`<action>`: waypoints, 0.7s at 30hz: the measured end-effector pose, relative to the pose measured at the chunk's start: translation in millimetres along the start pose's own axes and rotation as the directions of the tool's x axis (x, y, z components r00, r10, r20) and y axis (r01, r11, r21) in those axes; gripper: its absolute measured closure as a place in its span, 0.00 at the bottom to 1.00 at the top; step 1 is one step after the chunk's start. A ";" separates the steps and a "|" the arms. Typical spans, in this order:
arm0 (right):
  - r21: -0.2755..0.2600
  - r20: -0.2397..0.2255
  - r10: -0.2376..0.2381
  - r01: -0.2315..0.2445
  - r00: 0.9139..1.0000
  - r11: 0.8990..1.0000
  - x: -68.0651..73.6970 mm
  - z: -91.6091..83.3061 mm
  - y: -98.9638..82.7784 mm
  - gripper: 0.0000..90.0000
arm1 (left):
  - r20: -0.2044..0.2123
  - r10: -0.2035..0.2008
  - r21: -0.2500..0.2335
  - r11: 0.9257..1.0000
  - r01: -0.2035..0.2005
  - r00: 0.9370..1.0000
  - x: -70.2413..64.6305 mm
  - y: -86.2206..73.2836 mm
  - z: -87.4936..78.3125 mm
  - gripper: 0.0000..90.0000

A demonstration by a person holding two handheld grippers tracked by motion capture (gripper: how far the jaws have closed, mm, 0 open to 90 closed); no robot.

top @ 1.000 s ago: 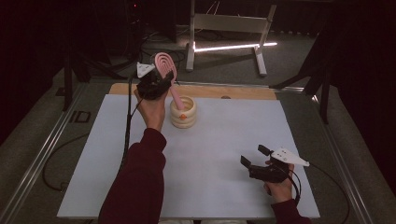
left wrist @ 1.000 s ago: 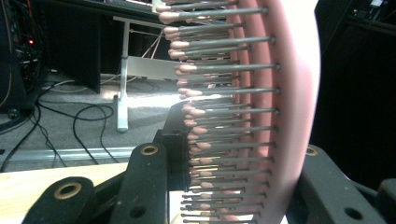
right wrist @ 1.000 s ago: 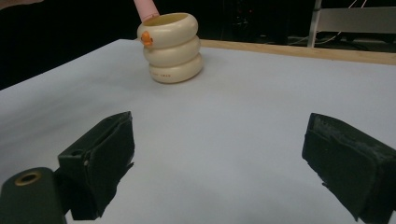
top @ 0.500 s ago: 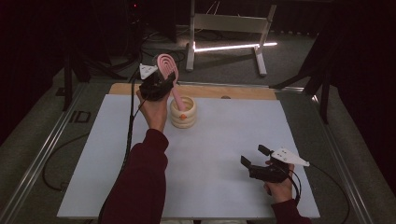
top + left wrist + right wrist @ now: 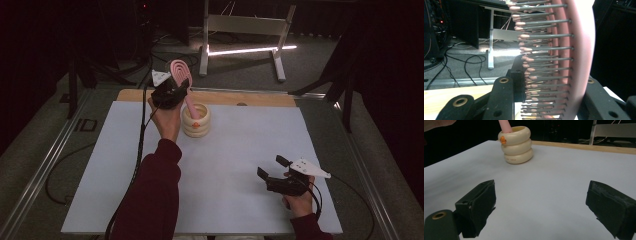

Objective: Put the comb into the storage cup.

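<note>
A pink hairbrush (image 5: 179, 73) stands tilted over the far left of the table, its handle end dipping into a cream ringed cup (image 5: 196, 121). My left gripper (image 5: 177, 86) is shut on the brush's head. In the left gripper view the bristles and pink back (image 5: 577, 50) sit between the black jaws. The cup (image 5: 517, 147) bears a small orange spot, and the pink handle (image 5: 504, 125) rises from its mouth. My right gripper (image 5: 271, 166) rests low near the front right of the table. Its jaws stand open (image 5: 544, 205) with nothing between them, pointing toward the cup.
A white mat (image 5: 240, 150) covers the table, with a wooden strip (image 5: 250, 98) along its far edge. Metal rails run down both sides. Beyond the table stands a metal frame (image 5: 240, 25) with a bright light bar on the floor.
</note>
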State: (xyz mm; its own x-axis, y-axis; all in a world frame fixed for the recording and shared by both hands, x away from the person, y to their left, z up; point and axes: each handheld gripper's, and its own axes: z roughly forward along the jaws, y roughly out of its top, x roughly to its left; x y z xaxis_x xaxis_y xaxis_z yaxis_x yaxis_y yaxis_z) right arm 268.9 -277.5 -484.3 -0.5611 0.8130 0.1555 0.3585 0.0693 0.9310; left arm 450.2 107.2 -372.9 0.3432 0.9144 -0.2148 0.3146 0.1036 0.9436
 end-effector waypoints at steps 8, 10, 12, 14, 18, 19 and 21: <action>0.001 -0.001 -0.002 0.002 1.000 1.000 0.1 0.5 -0.2 0.10 | 0.001 0.003 0.006 1.000 -0.003 1.000 -1.6 -2.8 2.3 0.72; 0.000 -0.001 -0.001 0.001 1.000 1.000 0.2 0.4 -0.2 0.10 | -0.002 0.006 0.009 1.000 -0.006 1.000 -2.3 -3.8 3.1 0.72; 0.000 -0.001 -0.001 0.001 1.000 1.000 0.2 0.5 -0.2 0.10 | -0.001 0.005 0.009 1.000 -0.005 1.000 -2.6 -5.0 3.9 0.72; 0.001 -0.001 -0.001 0.001 1.000 1.000 0.2 0.4 -0.1 0.10 | 0.001 0.003 0.011 1.000 -0.003 1.000 -2.9 -6.1 4.7 0.72; 0.000 -0.001 -0.002 0.002 1.000 1.000 0.1 0.4 -0.1 0.10 | 0.009 0.001 0.017 1.000 -0.001 1.000 -4.1 -8.8 6.5 0.72; 0.001 -0.001 -0.002 0.002 1.000 1.000 0.1 0.4 -0.1 0.10 | 0.009 0.003 0.020 1.000 -0.003 1.000 -4.7 -9.9 7.2 0.72; 0.000 0.000 -0.001 0.001 1.000 1.000 0.2 0.4 -0.1 0.10 | 0.011 0.003 0.025 1.000 -0.003 1.000 -5.4 -10.9 7.8 0.72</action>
State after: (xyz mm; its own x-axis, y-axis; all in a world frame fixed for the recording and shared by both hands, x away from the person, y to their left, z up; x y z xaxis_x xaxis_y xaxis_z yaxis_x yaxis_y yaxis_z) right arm 269.0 -277.1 -484.5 -0.5617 0.8128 0.1542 0.3573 0.0702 0.9313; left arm 451.9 98.1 -383.9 0.3539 0.9103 -0.2149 0.3353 0.0910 0.9377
